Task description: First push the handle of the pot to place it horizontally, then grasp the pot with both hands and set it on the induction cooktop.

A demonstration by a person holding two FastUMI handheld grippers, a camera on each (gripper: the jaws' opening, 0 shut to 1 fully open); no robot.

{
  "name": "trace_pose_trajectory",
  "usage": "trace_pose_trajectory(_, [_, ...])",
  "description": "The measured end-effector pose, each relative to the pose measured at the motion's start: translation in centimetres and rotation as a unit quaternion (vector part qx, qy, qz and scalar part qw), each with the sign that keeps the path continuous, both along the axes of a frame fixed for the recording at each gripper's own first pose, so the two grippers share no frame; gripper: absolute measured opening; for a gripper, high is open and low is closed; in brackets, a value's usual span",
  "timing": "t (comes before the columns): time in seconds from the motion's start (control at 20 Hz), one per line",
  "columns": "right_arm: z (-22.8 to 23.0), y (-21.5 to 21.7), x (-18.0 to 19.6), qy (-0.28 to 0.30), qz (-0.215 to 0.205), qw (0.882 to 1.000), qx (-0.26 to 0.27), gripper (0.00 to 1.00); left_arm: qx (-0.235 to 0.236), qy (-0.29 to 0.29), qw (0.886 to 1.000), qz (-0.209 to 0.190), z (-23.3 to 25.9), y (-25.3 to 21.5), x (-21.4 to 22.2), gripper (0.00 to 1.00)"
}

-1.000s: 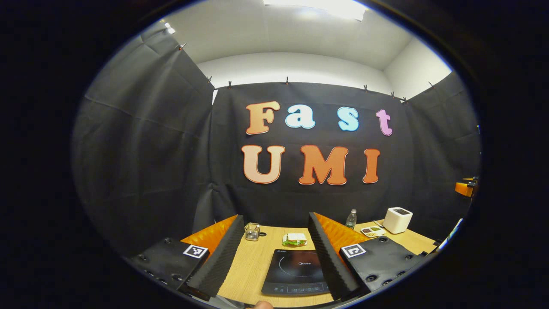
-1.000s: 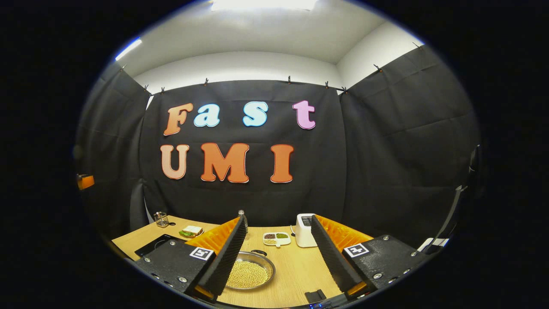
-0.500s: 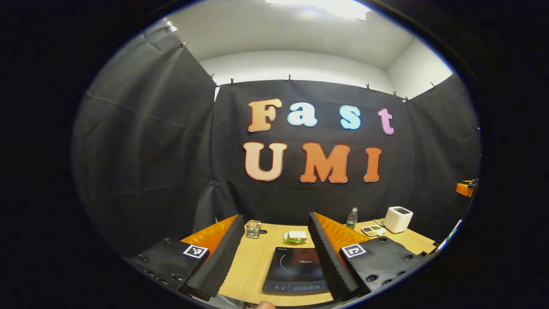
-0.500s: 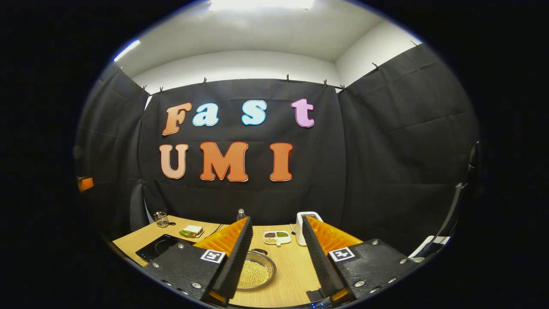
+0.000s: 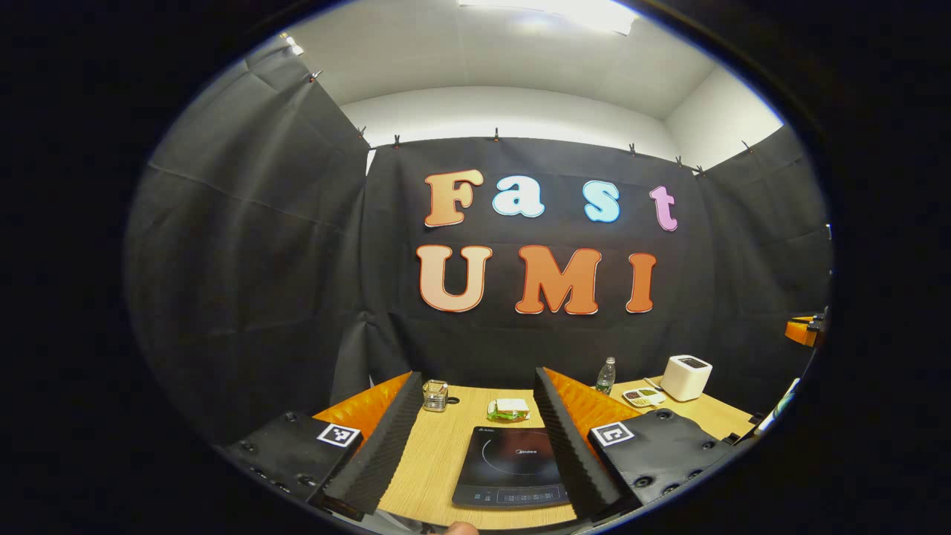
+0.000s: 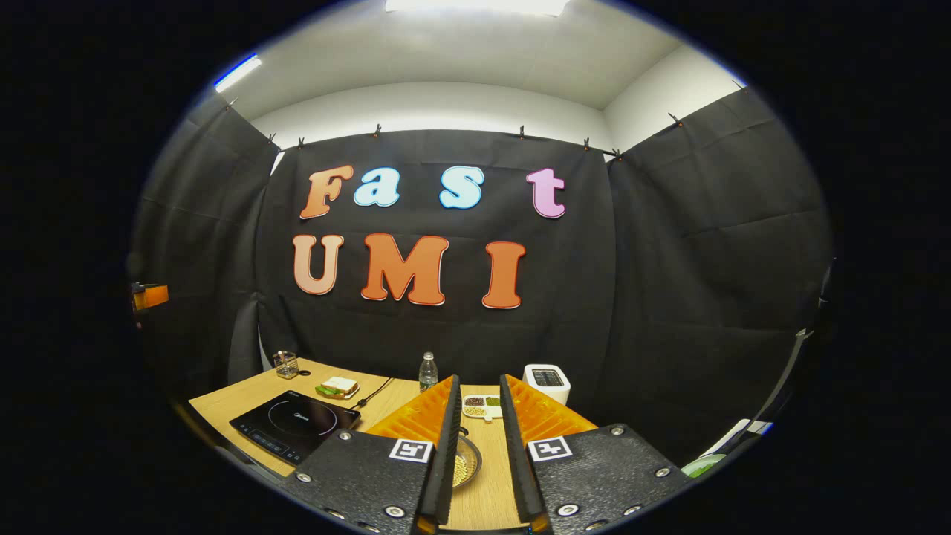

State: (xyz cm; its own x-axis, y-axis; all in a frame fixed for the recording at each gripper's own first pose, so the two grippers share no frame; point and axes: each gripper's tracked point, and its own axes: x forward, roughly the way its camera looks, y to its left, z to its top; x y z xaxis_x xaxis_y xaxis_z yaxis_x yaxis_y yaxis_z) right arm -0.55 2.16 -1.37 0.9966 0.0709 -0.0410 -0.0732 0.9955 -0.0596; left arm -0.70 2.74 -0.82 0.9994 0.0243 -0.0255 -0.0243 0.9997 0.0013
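Observation:
In the right gripper view, a metal pot holding yellow beans sits on the wooden table. I see a slice of it through the gap between my right gripper's fingers, and the left finger hides the rest. My right gripper hovers above it, its jaws drawn in to a narrow gap with nothing between them. The black induction cooktop lies to the pot's left. In the left gripper view the cooktop lies between the fingers of my left gripper, which is wide open and empty above the table.
A glass jar, a sandwich, a water bottle, a divided dish of beans and a white appliance stand along the table's far side. A cable runs behind the cooktop. Black cloth walls enclose the table.
My right gripper's jaws have closed from wide apart to a narrow gap, and its view has swung right. The left gripper has stayed open and barely moved.

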Motion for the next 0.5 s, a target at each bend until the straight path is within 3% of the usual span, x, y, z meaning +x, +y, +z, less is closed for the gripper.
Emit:
trace_pose_trajectory(0.05, [-0.1, 0.0, 0.1, 0.001, 0.002, 1.0, 0.001, 0.3, 0.0, 0.001, 1.0, 0.0, 0.0, 0.0, 0.0, 0.97])
trace_pose_trajectory(0.35, [-1.1, 0.0, 0.4, 0.01, 0.012, 1.0, 0.011, 0.18, -0.002, 0.006, 1.0, -0.001, -0.5, 0.0, 0.2, 0.98])
trace_pose_trajectory(0.5, [-2.2, 0.1, 0.9, 0.021, 0.011, 1.0, 0.007, 0.17, -0.005, 0.009, 1.0, -0.006, -0.7, -0.4, 0.2, 0.98])
